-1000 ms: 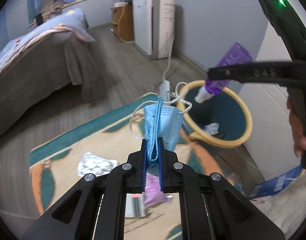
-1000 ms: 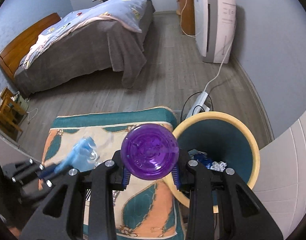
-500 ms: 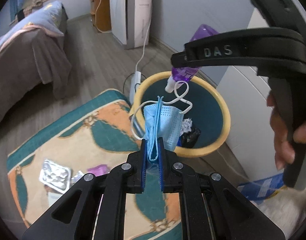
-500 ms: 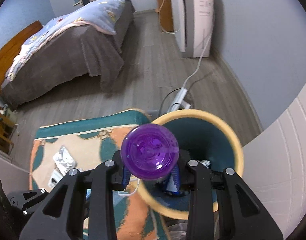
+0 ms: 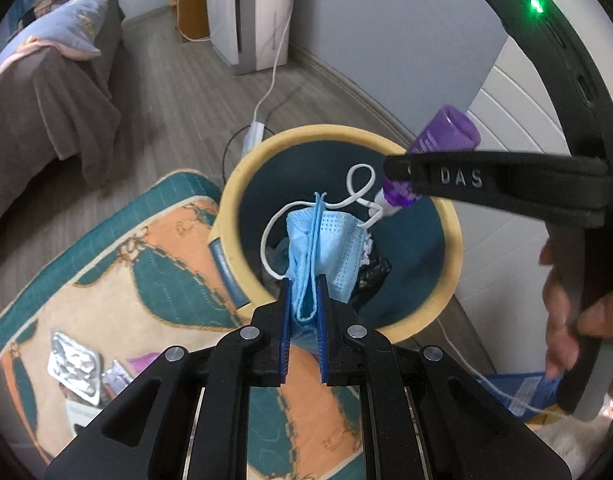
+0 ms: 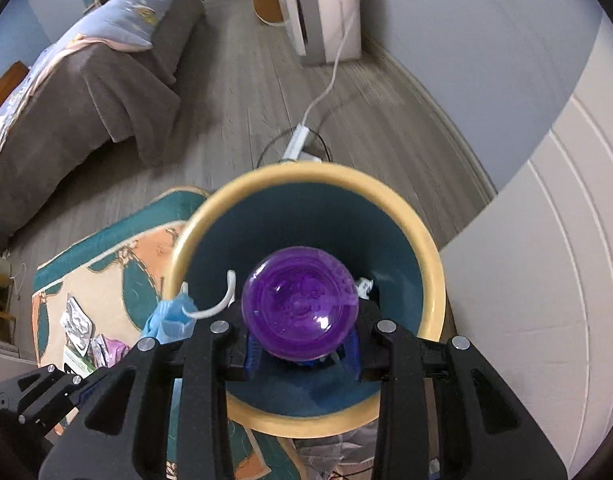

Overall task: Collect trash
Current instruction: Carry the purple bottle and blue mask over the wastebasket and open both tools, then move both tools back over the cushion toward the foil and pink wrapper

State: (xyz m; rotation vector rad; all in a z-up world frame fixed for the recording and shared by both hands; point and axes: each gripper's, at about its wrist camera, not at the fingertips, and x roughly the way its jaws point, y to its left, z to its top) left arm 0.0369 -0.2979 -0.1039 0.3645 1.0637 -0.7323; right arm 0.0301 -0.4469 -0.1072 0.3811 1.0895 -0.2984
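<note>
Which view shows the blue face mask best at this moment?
The left wrist view: the face mask fills the centre, pinched in the left gripper over the yellow bin, ear loops visible. The right wrist view shows only a blue corner and one loop beside the purple bottle that the right gripper grips.

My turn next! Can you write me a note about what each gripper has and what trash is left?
Left gripper: shut on the mask, held over the bin.
Right gripper: shut on the purple bottle, also over the bin, cap down.
Done: both picked up and carried to the bin; some trash already lies inside.
Left: let both go, then fetch the blister pack and the wrappers beside it on the rug.
</note>
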